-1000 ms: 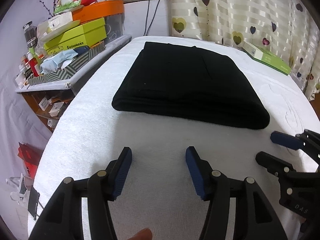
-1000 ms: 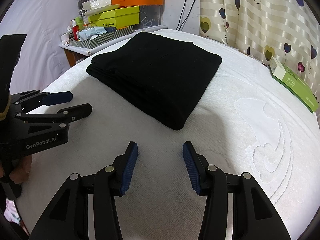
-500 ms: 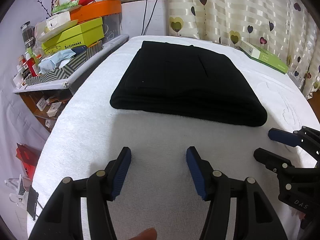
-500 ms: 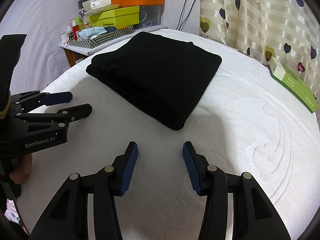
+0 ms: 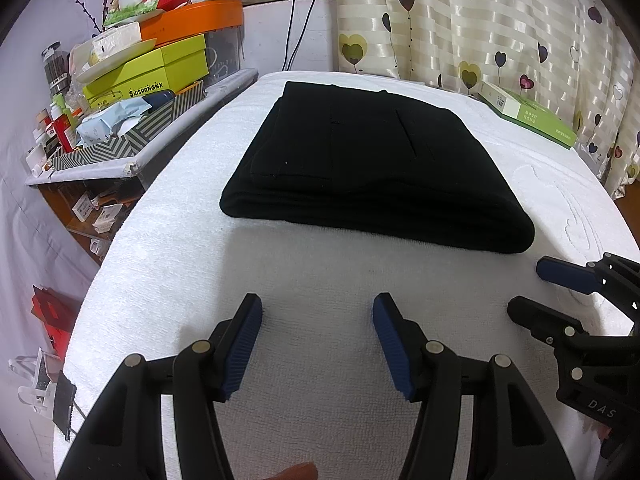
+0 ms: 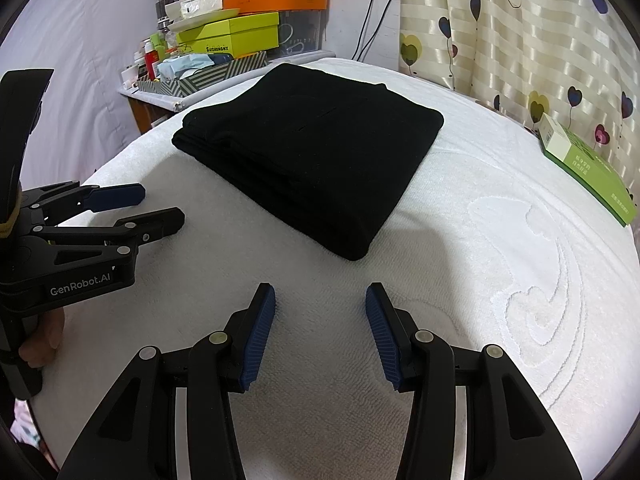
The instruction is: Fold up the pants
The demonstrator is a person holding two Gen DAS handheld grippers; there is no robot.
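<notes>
Black pants (image 5: 372,168), one folded stack; two hand-held grippers.

Striped cream curtain (image 5: 500,24) with heart prints, far right ahead of the gripper. Cluttered side shelf (image 5: 132,152) far left, bearing yellow-green box (image 5: 160,68) and orange box (image 5: 192,20). Pale wall (image 6: 80,40) behind.

Matt black cloth, the pants (image 5: 372,168), soft and lint-flecked, lying on a white terry towel (image 5: 304,280) with a nubbly loop pile and a raised swirl pattern. Left gripper (image 5: 318,340) and right gripper (image 6: 320,332): matt black plastic, ribbed blue rubbery pads, shiny metal pins. Behind, a satiny striped curtain (image 5: 500,20) gleams; glossy cardboard box (image 5: 528,114).
</notes>
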